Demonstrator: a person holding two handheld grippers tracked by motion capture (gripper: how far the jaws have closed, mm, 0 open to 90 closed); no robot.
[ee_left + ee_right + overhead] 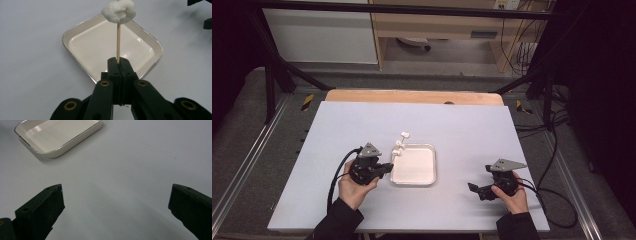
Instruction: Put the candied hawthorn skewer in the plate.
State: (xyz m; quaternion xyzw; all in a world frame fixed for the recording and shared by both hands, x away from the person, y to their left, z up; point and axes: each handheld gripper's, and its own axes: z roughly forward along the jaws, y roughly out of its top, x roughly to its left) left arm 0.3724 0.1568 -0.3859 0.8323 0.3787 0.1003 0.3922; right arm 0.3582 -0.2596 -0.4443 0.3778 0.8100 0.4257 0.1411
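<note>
White marshmallows on a thin wooden skewer (118, 42), clamped in our left gripper (119, 65) at the left edge of the shallow cream metal tray (75, 32), should be lowered level into it, while our right gripper (116, 202) waits open, near right.

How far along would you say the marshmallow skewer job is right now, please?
Done: marshmallows are threaded on the skewer. In hand: the left hand-held gripper is shut on the skewer's lower end, holding it over the tray. Left: likely setting it down in the tray, which has nothing in it. The right hand-held gripper waits open, apart.
</note>
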